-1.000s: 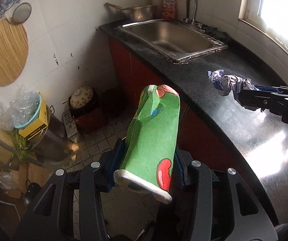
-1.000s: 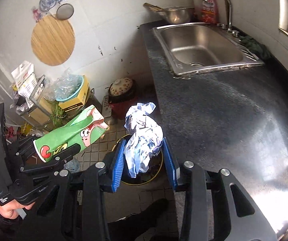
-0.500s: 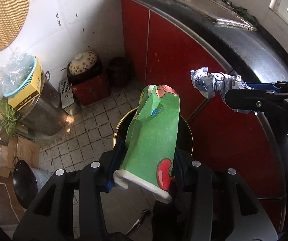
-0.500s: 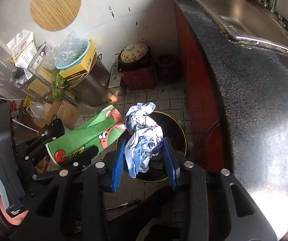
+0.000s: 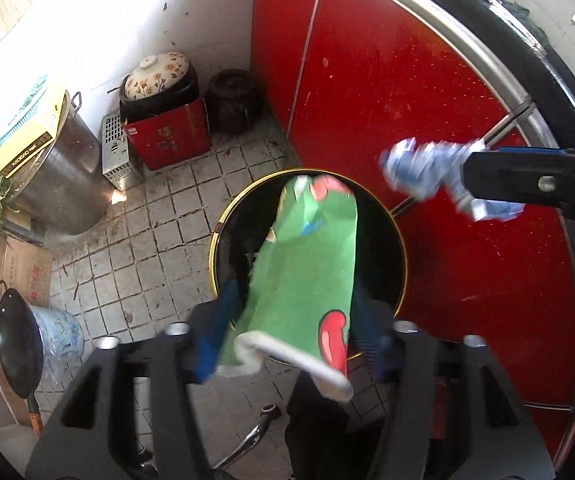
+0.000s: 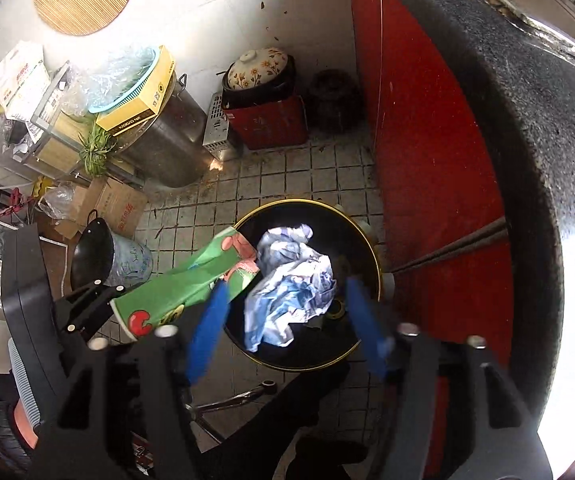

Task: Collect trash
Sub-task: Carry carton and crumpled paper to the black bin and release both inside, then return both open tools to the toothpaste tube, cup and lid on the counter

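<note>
A black bin [image 6: 371,256] stands on the tiled floor [image 6: 307,176] beside red cabinets [image 5: 427,92], under both tongs. The right tongs [image 6: 285,320] are spread wide, the crumpled wrapper [image 6: 291,288] loose between them over the bin. The left tongs [image 5: 291,334] are parted, the green cup [image 5: 307,264] slipping free.

one green cup [image 5: 307,264], one crumpled wrapper [image 6: 291,288], one bin [image 6: 361,236]
</note>
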The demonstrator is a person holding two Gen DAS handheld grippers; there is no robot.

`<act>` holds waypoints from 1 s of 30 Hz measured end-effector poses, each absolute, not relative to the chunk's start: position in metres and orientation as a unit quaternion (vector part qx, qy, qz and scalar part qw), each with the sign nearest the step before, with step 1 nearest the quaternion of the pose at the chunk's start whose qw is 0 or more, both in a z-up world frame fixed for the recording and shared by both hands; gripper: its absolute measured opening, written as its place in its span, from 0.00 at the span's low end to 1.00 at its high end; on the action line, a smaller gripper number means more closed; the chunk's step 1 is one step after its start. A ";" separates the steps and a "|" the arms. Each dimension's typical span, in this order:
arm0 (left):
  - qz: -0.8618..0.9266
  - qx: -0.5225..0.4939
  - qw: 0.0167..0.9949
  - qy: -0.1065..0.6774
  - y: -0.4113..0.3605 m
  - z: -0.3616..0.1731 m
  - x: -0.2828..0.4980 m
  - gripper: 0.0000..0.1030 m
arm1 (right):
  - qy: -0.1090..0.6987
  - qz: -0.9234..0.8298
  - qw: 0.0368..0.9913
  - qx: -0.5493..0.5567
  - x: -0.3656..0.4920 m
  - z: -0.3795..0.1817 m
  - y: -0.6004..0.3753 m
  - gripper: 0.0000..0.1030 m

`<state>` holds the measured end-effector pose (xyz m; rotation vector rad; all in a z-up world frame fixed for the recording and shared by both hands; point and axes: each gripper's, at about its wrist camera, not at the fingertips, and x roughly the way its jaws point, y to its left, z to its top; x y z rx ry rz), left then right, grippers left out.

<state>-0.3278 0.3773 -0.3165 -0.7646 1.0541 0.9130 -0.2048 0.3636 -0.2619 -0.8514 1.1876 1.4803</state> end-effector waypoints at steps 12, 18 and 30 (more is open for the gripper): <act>0.414 -0.332 0.704 0.472 0.374 -0.306 -0.326 0.78 | 0.491 0.628 0.502 -0.336 -0.202 -0.241 0.361 0.77; 0.420 -0.287 0.723 0.467 0.366 -0.261 -0.313 0.82 | 0.474 0.639 0.529 -0.293 -0.182 -0.188 0.336 0.77; 0.313 -0.155 0.823 0.449 0.286 -0.131 -0.176 0.91 | 0.420 0.518 0.726 -0.167 -0.035 -0.061 0.150 0.83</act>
